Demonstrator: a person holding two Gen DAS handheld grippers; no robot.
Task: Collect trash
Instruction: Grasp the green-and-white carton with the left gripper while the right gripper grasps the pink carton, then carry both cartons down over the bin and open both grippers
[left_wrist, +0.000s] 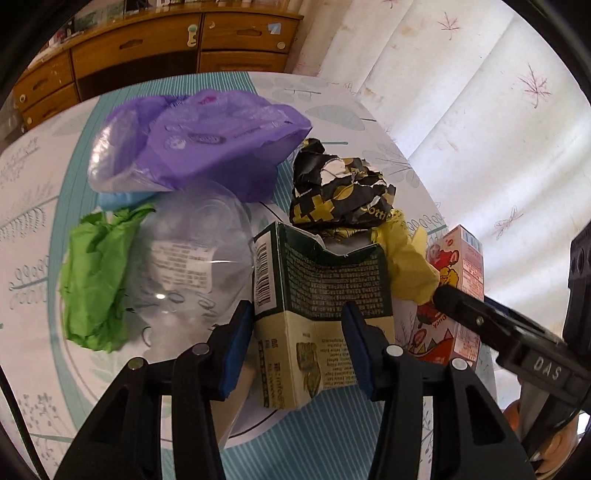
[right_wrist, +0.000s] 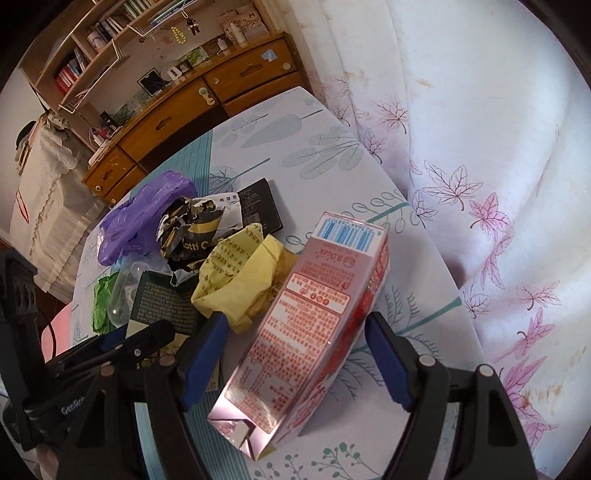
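Note:
A pile of trash lies on the table. In the left wrist view my left gripper (left_wrist: 297, 345) has its blue pads on both sides of a dark green and cream carton (left_wrist: 321, 306). Behind it lie a clear plastic bottle (left_wrist: 184, 266), green paper (left_wrist: 96, 280), a purple bag (left_wrist: 207, 147), a black-and-yellow wrapper (left_wrist: 340, 192) and yellow paper (left_wrist: 406, 266). In the right wrist view my right gripper (right_wrist: 295, 362) is open around a pink juice carton (right_wrist: 310, 332) lying on its side; its pads do not touch it. The pink carton also shows in the left wrist view (left_wrist: 458, 295).
The table carries a leaf-patterned cloth (right_wrist: 325, 147). A white curtain with pink leaves (right_wrist: 480, 184) hangs close on the right. A wooden drawer cabinet (left_wrist: 166, 55) and shelves stand behind. A black flat box (right_wrist: 258, 206) lies behind the pile.

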